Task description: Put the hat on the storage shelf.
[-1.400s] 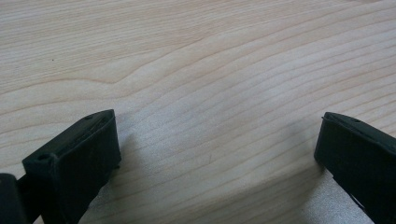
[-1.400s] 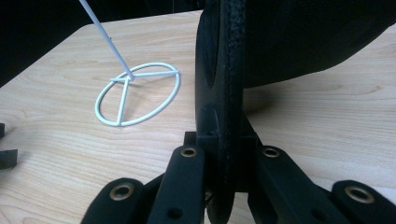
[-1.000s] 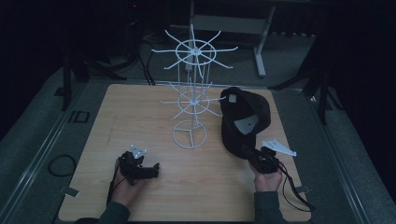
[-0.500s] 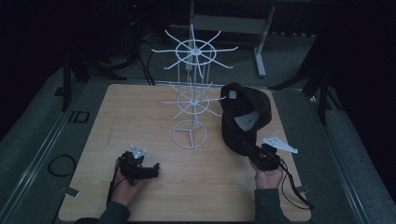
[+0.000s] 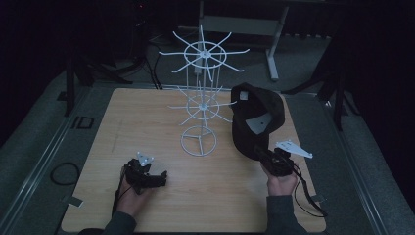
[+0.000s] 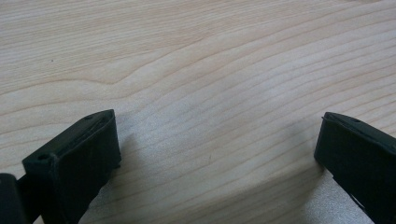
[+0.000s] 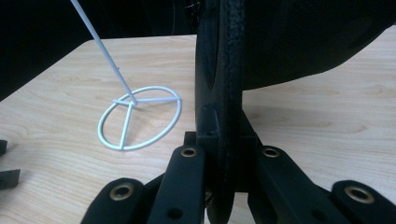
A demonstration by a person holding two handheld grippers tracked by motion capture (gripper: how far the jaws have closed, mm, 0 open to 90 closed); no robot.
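Pale wood, white wire, black cloth
The bench (image 5: pixel 147 122) is matt, grained light wood; the rack (image 5: pixel 200 98) smooth white-coated wire; the cap (image 5: pixel 257 117) matt black cloth.

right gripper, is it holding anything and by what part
The right gripper is shut on the black cap, pinching the edge of its brim. The left gripper is open over the table, holding nothing.

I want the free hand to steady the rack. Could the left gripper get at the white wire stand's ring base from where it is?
Probably yes. The left gripper is open, and bare table lies between it and the ring base.
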